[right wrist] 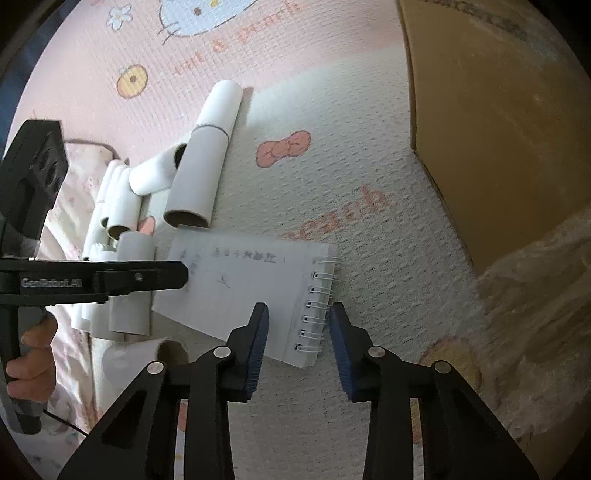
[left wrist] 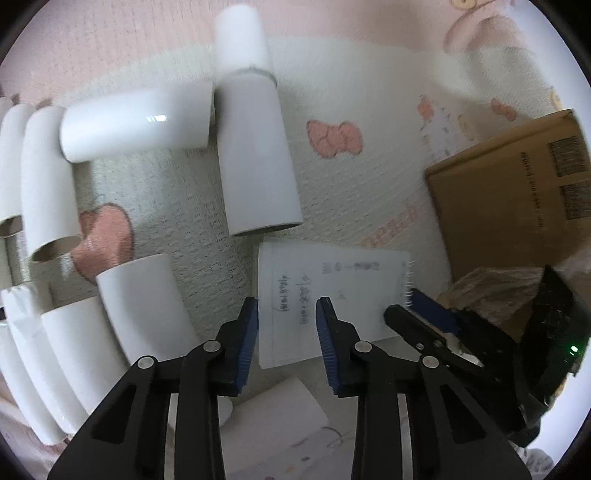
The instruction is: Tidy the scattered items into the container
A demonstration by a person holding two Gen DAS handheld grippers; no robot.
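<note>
Right gripper (right wrist: 299, 345), lower centre: jaws spread astride notebook's (right wrist: 251, 291) spiral edge, not pinching. Notebook judged light, floppy; bound edge the stiffest hold.

This looks like a home, likely a child's room or play corner. The floor is covered by a soft, textured pink and cream play mat (right wrist: 332, 155) printed with pink bows (right wrist: 283, 148), flowers and a cartoon cat (right wrist: 199, 16). A plain brown cardboard box (right wrist: 491, 110) stands on it, beside scattered white cardboard tubes (left wrist: 258, 155).
</note>
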